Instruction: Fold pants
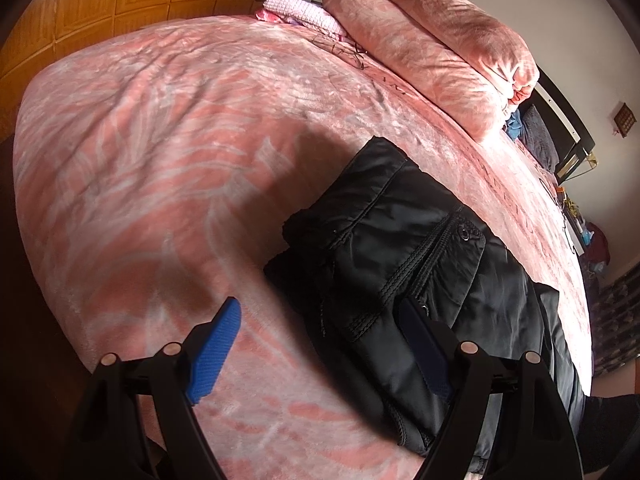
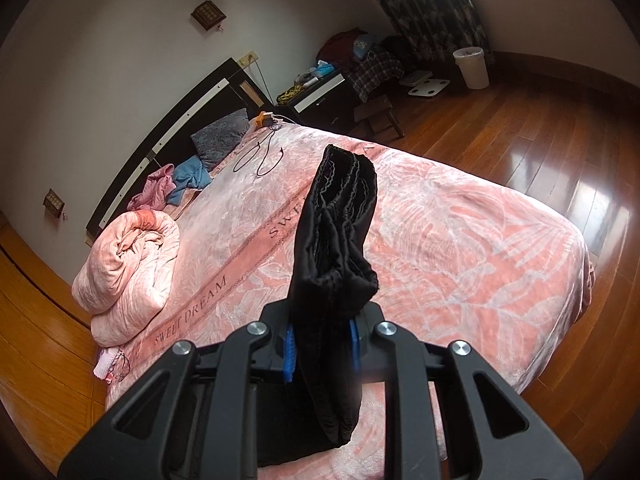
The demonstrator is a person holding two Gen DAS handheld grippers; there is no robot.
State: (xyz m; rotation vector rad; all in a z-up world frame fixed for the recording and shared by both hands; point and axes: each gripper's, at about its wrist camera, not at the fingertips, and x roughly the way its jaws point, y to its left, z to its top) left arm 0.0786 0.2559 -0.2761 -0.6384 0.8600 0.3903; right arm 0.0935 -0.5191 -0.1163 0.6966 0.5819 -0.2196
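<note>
The black pants (image 1: 404, 256) lie folded in layers on the pink bedspread (image 1: 160, 160), with a zipper and snap showing on top. My left gripper (image 1: 320, 320) is open just above the bed, its right finger over the pants' near edge and its left finger over bare bedspread. In the right wrist view my right gripper (image 2: 322, 340) is shut on a thick bundle of the black pants (image 2: 340, 220), which stands up between its blue pads (image 2: 289, 350) above the bed.
A rolled pink quilt (image 2: 128, 264) lies near the headboard (image 2: 180, 120), with pillows, loose clothes and a black cable (image 2: 260, 156). A nightstand (image 2: 320, 96), a stool and a white bin (image 2: 472, 68) stand on the wooden floor beyond the bed.
</note>
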